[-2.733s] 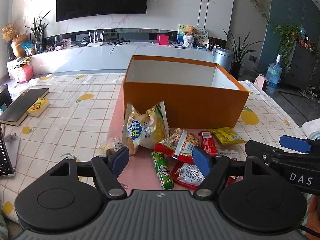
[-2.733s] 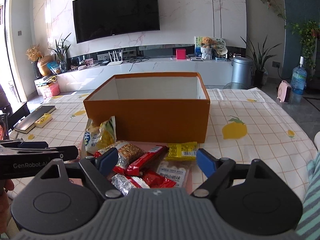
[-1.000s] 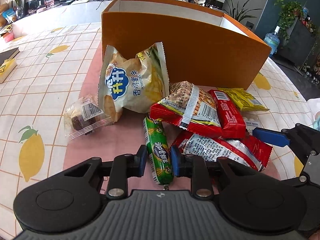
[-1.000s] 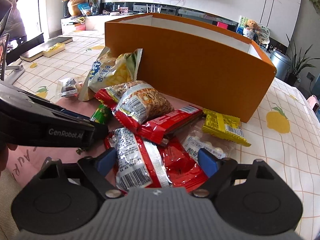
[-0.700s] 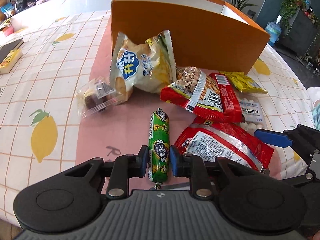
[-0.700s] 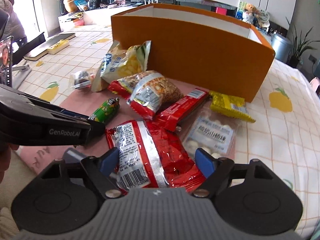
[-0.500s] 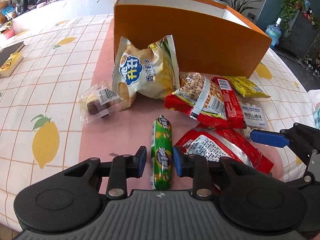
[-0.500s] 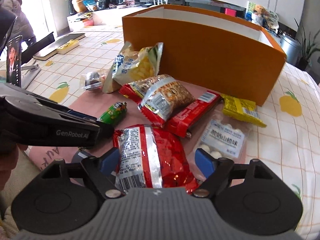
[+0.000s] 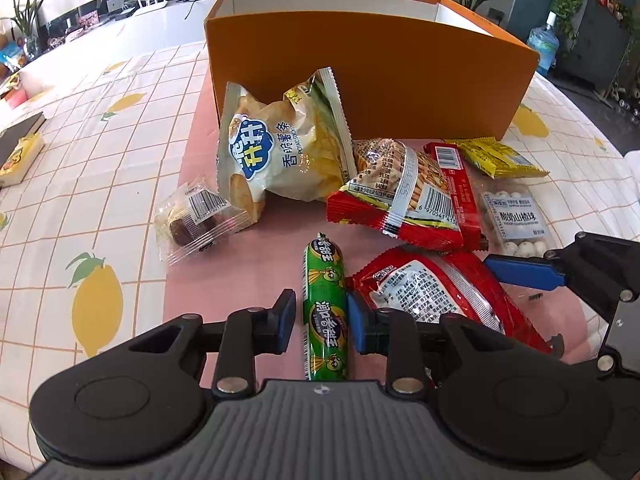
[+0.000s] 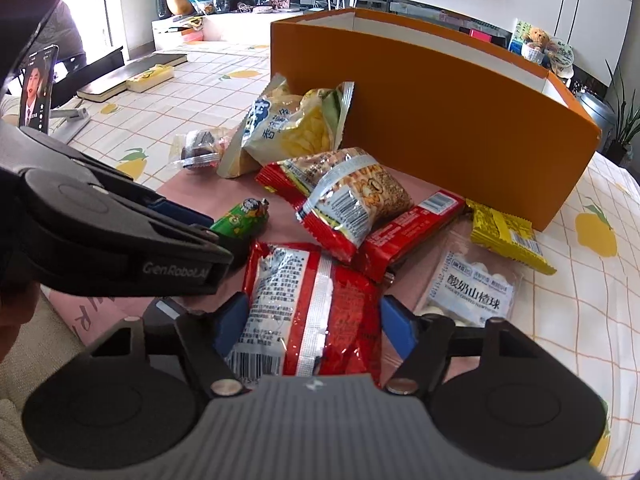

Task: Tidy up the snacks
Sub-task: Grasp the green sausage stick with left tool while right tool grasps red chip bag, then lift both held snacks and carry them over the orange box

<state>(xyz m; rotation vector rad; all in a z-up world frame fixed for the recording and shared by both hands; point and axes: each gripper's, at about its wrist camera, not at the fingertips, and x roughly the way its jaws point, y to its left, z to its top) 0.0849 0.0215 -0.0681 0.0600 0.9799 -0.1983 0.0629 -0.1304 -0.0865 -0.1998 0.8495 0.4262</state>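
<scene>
Fingers of our left gripper (image 9: 321,320) stand narrow around the green sausage stick (image 9: 325,312), the left pad apart from it. Our right gripper (image 10: 314,330) is closing around the red foil packet (image 10: 308,304). Farther off stands the orange box (image 9: 372,76).

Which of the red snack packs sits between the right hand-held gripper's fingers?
The flat red pack with the white printed back, nearest the camera. The red pack of cracker sticks and the red bar lie farther off toward the orange box.

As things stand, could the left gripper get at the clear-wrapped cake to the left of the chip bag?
Probably yes: the clear-wrapped cake lies alone on open cloth, but the left gripper straddles the green sausage now.
</scene>
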